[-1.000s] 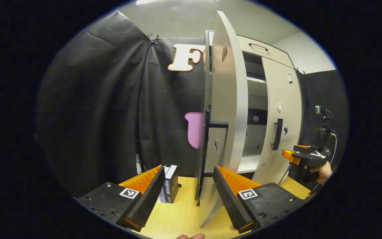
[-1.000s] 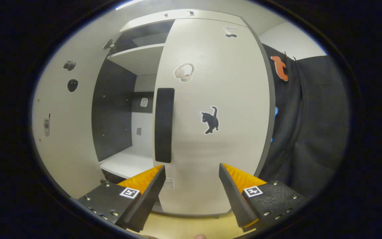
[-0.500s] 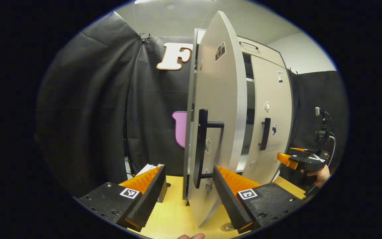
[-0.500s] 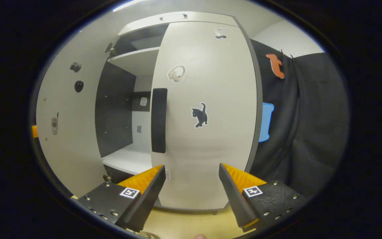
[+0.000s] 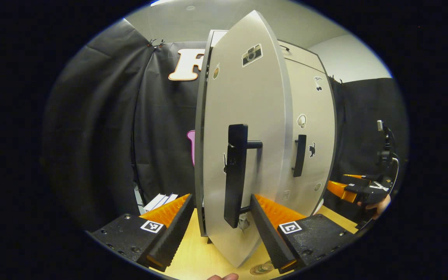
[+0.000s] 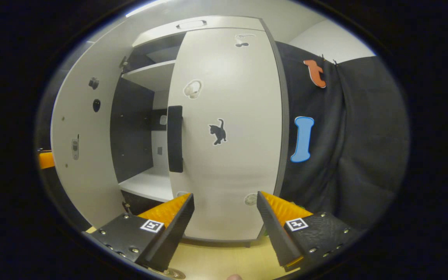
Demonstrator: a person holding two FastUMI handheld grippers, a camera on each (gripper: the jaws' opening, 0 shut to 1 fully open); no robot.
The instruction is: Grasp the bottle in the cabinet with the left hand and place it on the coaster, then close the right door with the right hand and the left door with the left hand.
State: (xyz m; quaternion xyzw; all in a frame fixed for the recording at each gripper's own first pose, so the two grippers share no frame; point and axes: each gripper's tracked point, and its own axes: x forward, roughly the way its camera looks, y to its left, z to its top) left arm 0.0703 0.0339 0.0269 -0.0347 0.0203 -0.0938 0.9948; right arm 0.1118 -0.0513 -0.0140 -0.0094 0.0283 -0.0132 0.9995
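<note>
The cabinet's left door [image 5: 247, 116] stands partly open, edge towards me, its black handle [image 5: 235, 175] close ahead. My left gripper [image 5: 222, 229] is open low before that door; the door's lower part and the handle's foot lie between the fingers in the left gripper view. The right door [image 6: 228, 136] lies flat across the cabinet's right half, black handle [image 6: 175, 144] at its left edge. My right gripper [image 6: 226, 225] hangs open a little in front of it, touching nothing. A round coaster-like disc [image 5: 263, 268] peeks at the table's front edge; the bottle is hidden.
Between the doors a white shelf [image 6: 150, 184] shows inside the cabinet. Books [image 5: 160, 200] lie on the wooden table [image 5: 193, 256] left of the cabinet. A hand [image 5: 379, 202] holds the right gripper [image 5: 340, 188] at the far right. Black cloth walls surround the booth.
The left door has swung round towards the cabinet, narrowing the gap, and my left gripper has followed it. My right gripper has drawn back from the right door.
</note>
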